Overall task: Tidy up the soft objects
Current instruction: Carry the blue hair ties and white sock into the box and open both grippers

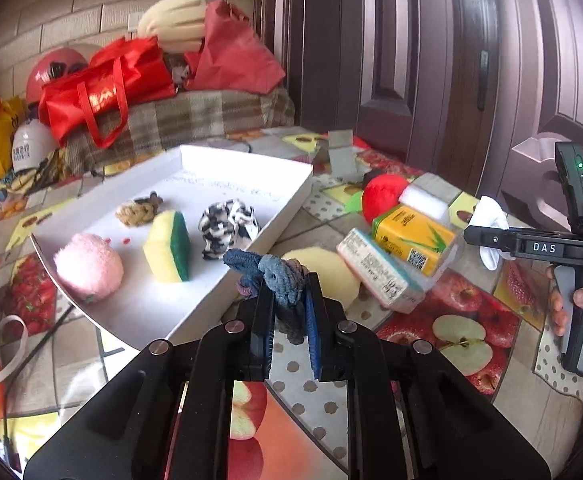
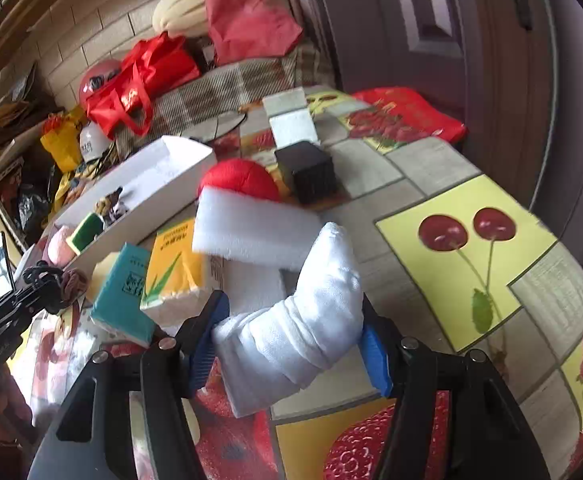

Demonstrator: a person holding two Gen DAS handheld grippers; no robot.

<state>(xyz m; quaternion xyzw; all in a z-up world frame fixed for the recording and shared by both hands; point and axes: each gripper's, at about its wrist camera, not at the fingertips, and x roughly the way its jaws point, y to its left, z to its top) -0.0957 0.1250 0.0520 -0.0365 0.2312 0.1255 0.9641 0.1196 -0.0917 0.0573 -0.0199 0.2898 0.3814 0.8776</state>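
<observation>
My left gripper [image 1: 289, 300] is shut on a blue-grey knitted scrunchie [image 1: 279, 274], held just over the near right rim of the white tray [image 1: 287, 208]. In the tray lie a pink plush ball [image 1: 89, 266], a yellow-green sponge [image 1: 169, 246], a black-and-white scrunchie [image 1: 227, 226] and a tan knot [image 1: 135, 212]. My right gripper [image 2: 291, 330] is shut on a rolled white cloth [image 2: 311, 320], held above the table right of the tray; it also shows in the left wrist view [image 1: 491, 220].
On the fruit-print table [image 2: 471, 248] right of the tray lie a red plush ball [image 2: 239, 180], a white foam block [image 2: 251, 234], yellow [image 2: 175, 264] and teal tissue packs [image 2: 123, 292], a yellow round sponge [image 1: 327, 268] and a black box [image 2: 307, 172]. Red bags [image 1: 103, 84] pile behind.
</observation>
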